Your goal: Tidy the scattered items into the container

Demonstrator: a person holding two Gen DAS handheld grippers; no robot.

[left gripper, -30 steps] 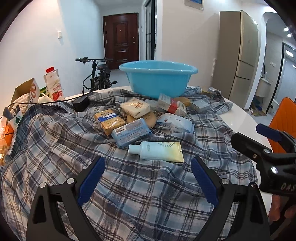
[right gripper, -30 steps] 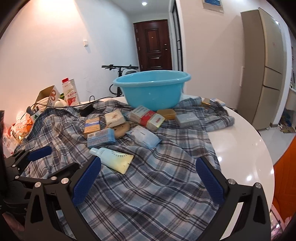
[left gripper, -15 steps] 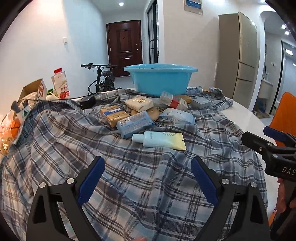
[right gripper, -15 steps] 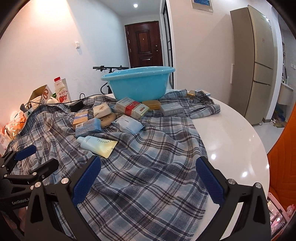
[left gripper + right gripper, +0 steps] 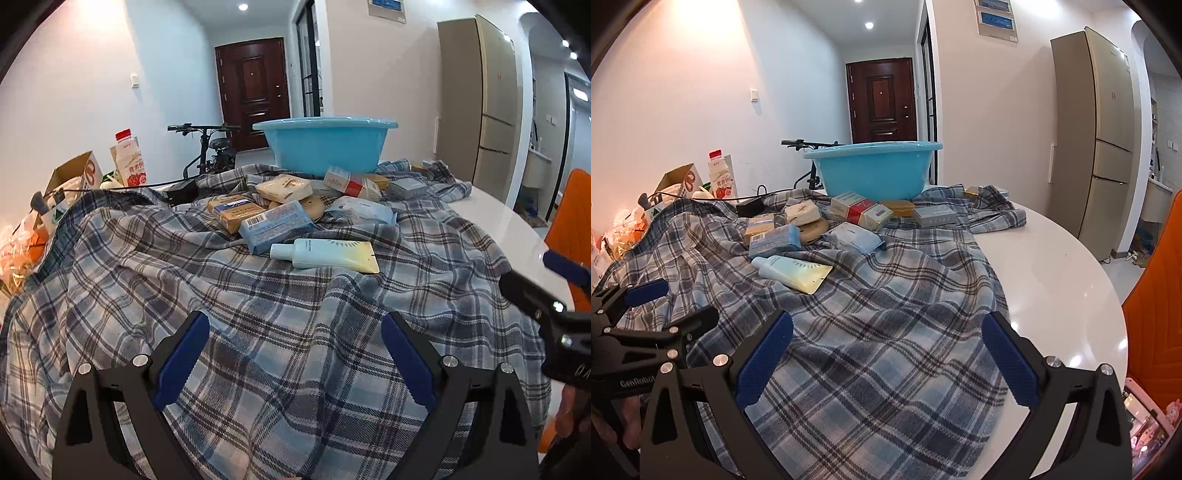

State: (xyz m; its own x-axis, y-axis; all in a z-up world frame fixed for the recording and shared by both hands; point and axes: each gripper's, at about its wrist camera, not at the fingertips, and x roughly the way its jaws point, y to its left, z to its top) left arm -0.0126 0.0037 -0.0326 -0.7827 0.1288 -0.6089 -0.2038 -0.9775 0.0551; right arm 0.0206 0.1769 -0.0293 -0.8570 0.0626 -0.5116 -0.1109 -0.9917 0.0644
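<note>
A light blue basin stands at the far side of the plaid cloth. In front of it lie several items: a pale blue tube nearest me, a blue pack, a yellow box, a cream pack, a red-and-white box, a wipes pack and a grey box. My left gripper hovers open above the cloth, short of the tube. My right gripper is open too, to its right, holding nothing.
The plaid cloth covers most of a white round table. A milk carton, a cardboard box and snack bags crowd the left edge. An orange chair stands close on the right. A bicycle and a fridge are behind.
Both grippers have drawn back and sunk lower toward the cloth, so the items and basin sit farther off. Both stayed open. No item has moved.
</note>
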